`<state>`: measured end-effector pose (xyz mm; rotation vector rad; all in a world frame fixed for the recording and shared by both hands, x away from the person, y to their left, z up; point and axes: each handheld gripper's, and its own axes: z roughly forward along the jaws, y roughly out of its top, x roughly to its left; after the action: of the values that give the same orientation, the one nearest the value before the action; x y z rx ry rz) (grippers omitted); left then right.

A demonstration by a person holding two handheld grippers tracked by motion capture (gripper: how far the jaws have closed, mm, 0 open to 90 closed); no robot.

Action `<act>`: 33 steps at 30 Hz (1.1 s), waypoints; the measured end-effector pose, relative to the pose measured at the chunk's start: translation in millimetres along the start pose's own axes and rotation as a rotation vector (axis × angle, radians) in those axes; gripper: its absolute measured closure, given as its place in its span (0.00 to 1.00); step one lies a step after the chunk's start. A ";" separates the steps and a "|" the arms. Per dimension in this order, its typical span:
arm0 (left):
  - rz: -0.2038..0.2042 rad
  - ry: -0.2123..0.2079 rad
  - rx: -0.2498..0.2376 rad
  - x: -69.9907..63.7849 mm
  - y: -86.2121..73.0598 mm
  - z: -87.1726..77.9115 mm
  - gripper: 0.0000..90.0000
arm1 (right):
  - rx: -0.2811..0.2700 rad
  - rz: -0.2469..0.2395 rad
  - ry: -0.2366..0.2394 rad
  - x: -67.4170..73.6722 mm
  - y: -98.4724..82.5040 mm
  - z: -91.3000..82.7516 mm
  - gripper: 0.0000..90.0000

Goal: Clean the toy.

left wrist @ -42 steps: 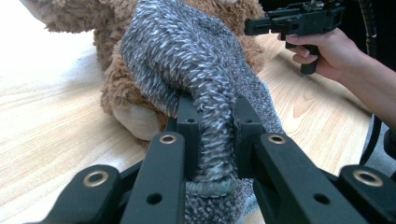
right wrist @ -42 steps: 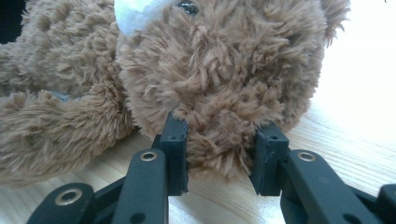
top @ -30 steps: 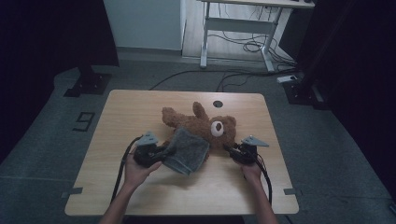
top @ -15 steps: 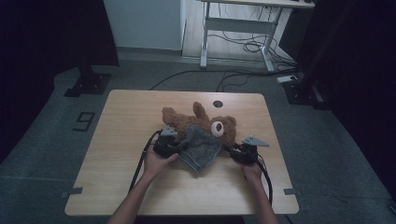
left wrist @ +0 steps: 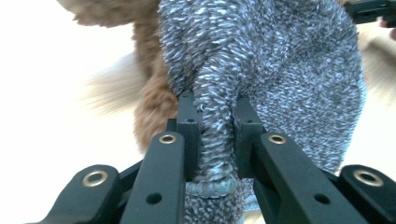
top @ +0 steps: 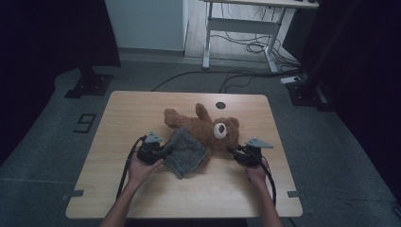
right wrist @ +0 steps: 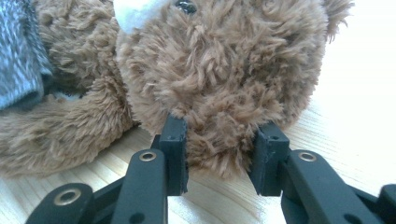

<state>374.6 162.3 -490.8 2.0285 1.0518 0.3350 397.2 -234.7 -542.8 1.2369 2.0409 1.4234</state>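
A brown teddy bear (top: 205, 130) lies on its back in the middle of the wooden table (top: 123, 113), its head toward the right. A grey towel (top: 187, 152) drapes over its lower body. My left gripper (top: 163, 152) is shut on a bunched edge of the grey towel (left wrist: 261, 70), which is pinched between the two pads in the left gripper view. My right gripper (top: 235, 153) is shut on the teddy bear (right wrist: 219, 70) at the fur of its head, both pads sunk into the plush.
A round cable hole (top: 220, 105) sits near the table's far edge. Beyond the table stand a white desk frame (top: 241, 28) with cables on the floor and dark stands (top: 90, 82) at the left. The near part of the table is bare wood.
My left gripper has carried the towel edge from the left in toward the bear, then back to the left and lower. The towel now lies lower over the bear. The right gripper has stayed put.
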 end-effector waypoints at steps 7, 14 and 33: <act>-0.042 0.038 0.008 17.1 -19.4 -10.4 0.86 | -0.003 0.001 0.002 0.8 0.4 -0.4 0.70; -0.042 0.014 -0.033 15.0 -16.6 -20.4 0.86 | -0.004 0.003 0.000 0.7 0.4 0.0 0.70; 0.132 -0.145 -0.100 -81.8 65.7 38.2 0.86 | 0.005 0.013 0.000 0.0 -1.3 0.4 0.70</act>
<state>382.0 56.8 -455.2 2.0041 0.7997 0.2977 396.9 -234.6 -544.1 1.2542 2.0417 1.4247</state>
